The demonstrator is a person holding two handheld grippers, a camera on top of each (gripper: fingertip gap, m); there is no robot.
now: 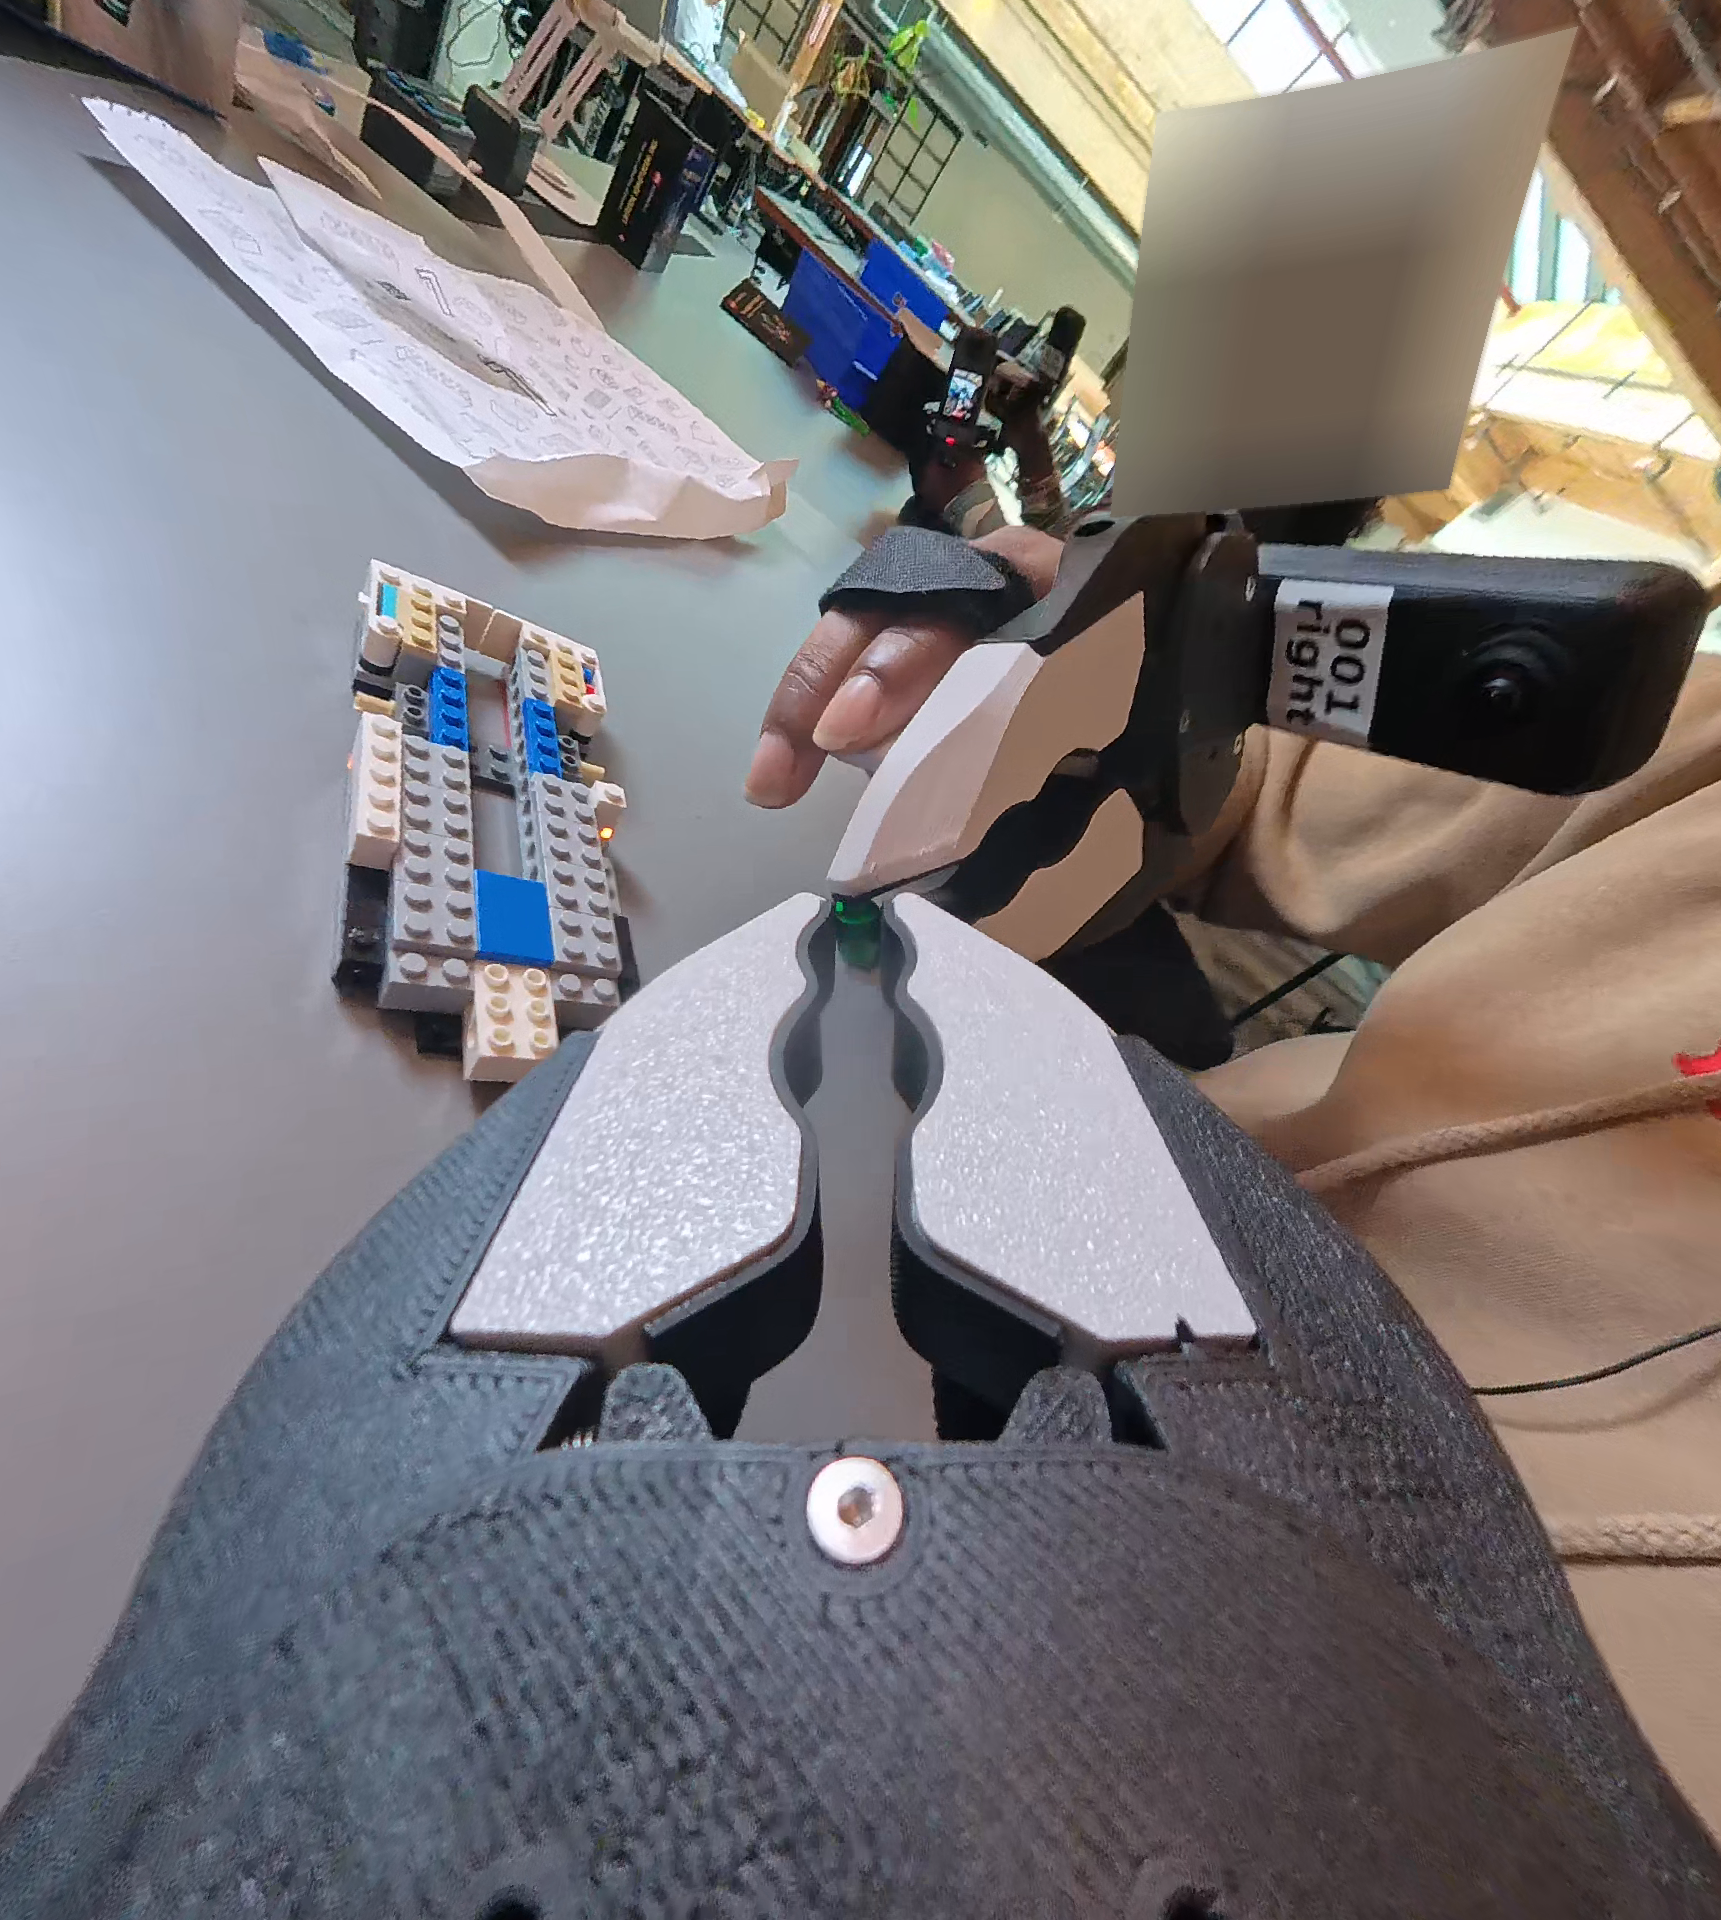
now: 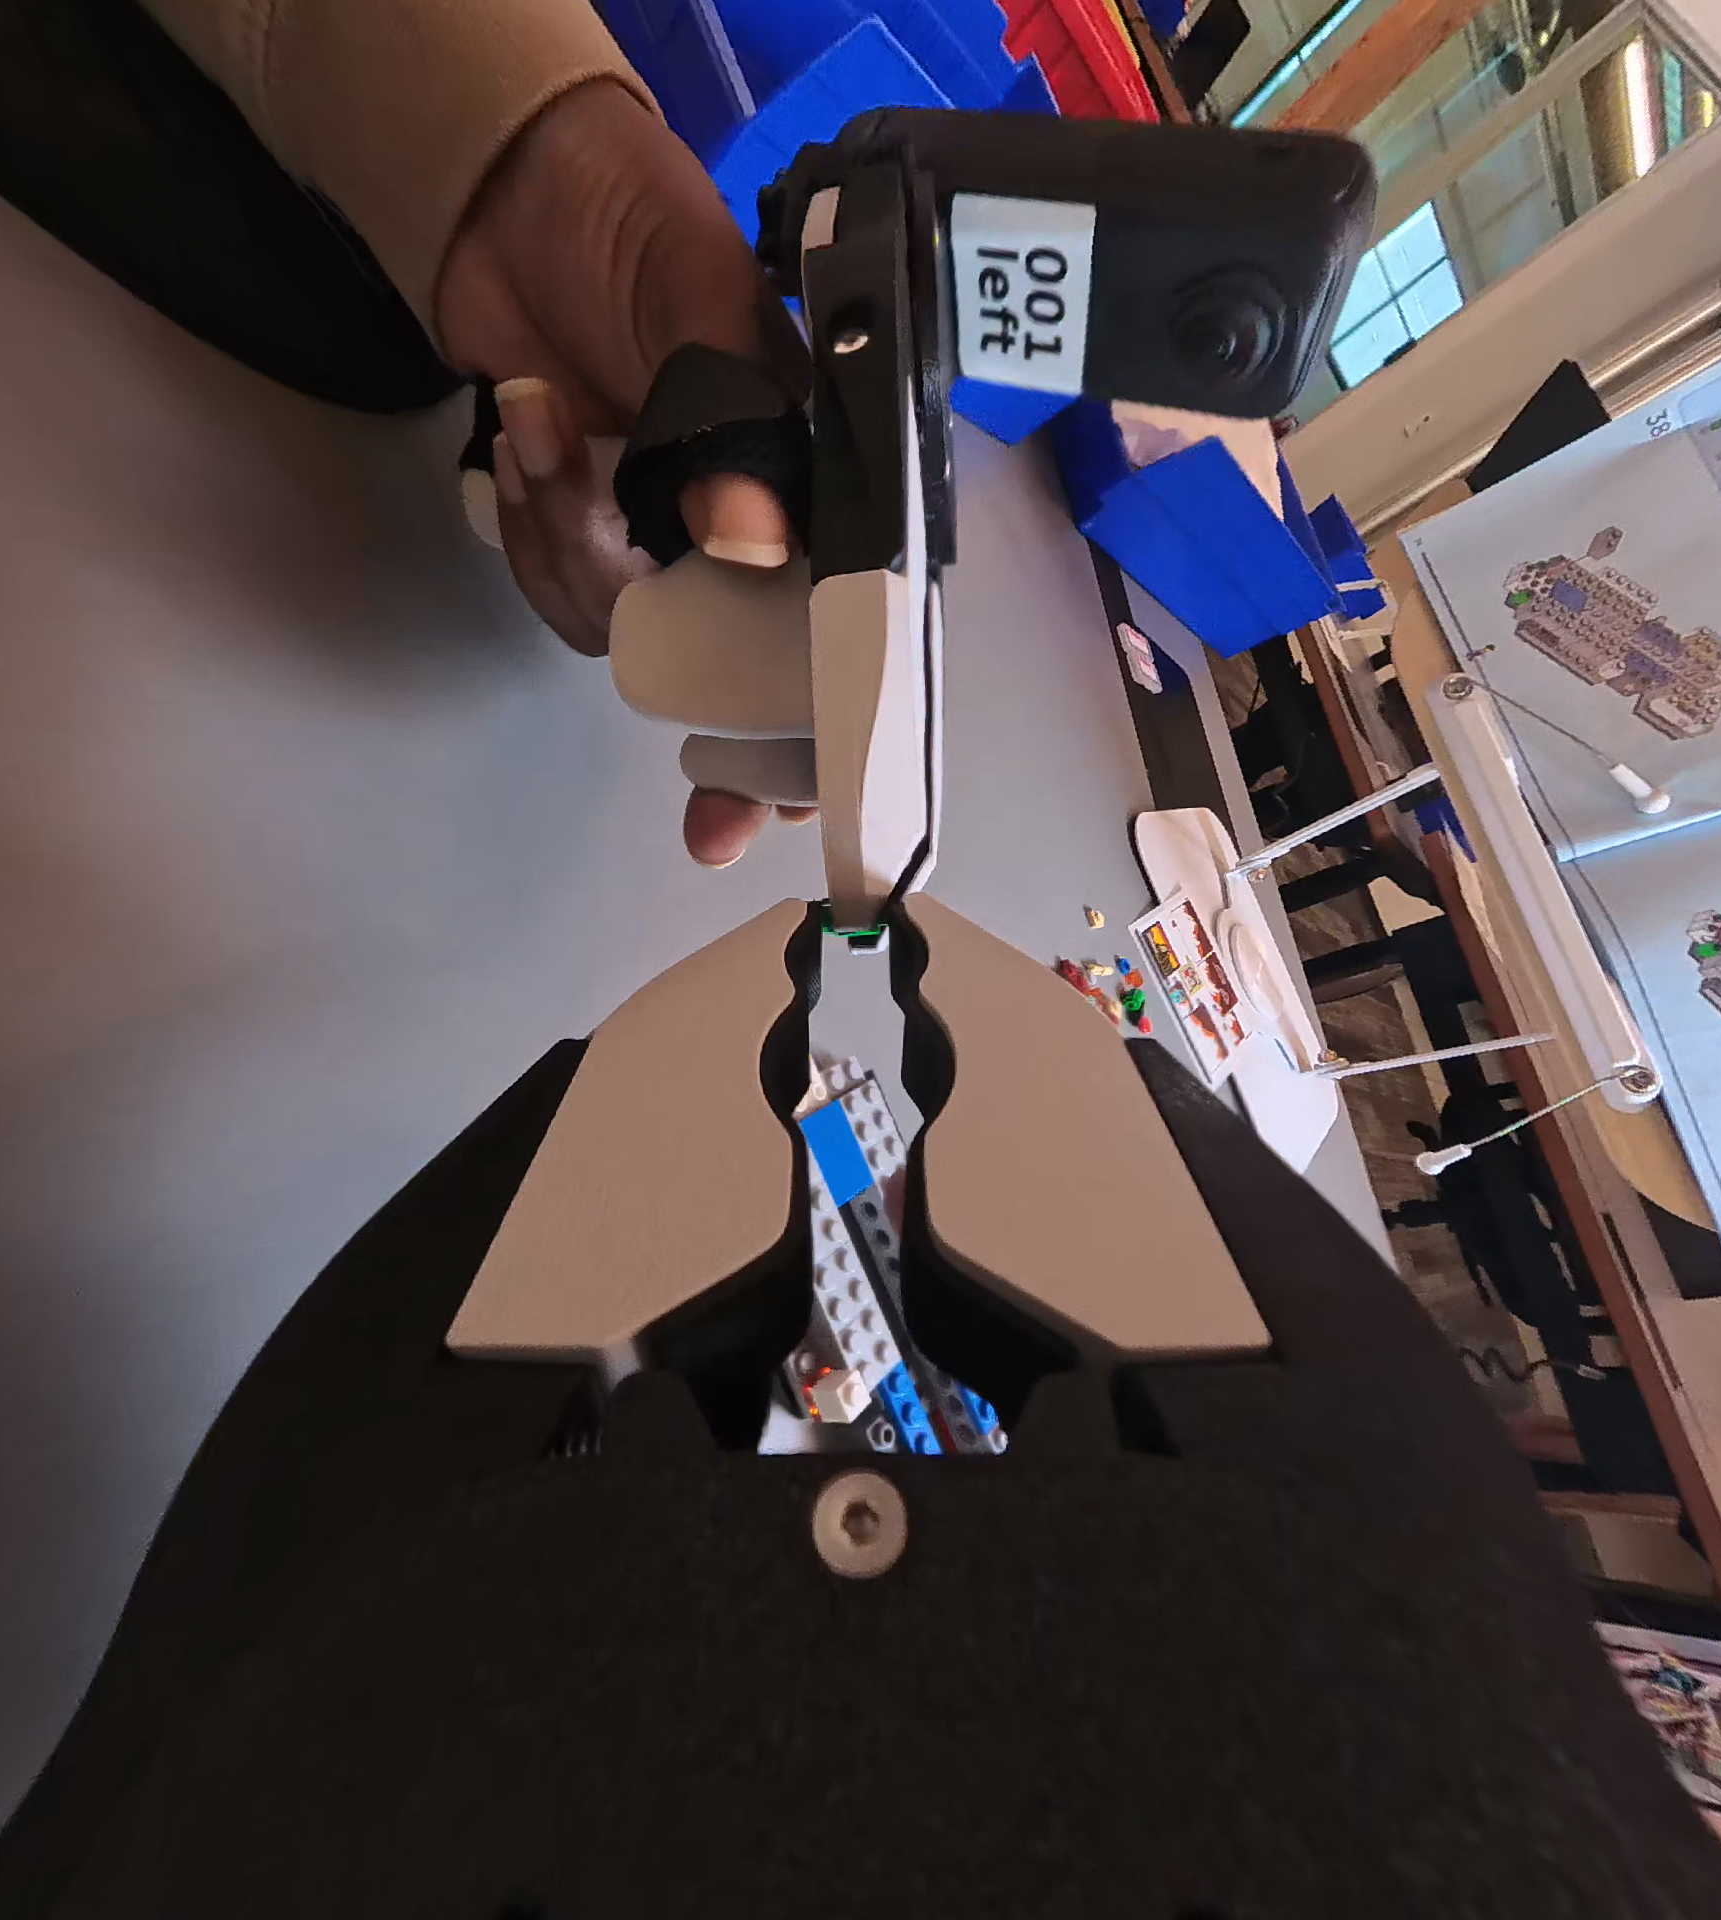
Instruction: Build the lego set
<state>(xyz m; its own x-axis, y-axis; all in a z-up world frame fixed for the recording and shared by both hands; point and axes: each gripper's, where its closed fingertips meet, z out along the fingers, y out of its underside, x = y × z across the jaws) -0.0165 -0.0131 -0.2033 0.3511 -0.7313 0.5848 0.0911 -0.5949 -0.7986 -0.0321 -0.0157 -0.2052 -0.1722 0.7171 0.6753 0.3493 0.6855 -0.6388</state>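
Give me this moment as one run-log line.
left gripper: fingers on small green piece | right gripper: fingers on same piece, tip-to-tip | brick model: on table

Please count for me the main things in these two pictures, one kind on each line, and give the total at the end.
Grippers: 2, left gripper and right gripper, both closed on one small green piece
Small green pieces: 1
Brick models: 1, grey, blue and cream
Printed paper sheets: 2
Total: 6

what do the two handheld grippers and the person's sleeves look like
Both the left gripper and right gripper have pale grey, wavy-edged jaws on black ribbed printed bodies, each carrying a black camera with a white label and a black finger strap. The beige hoodie sleeves match.
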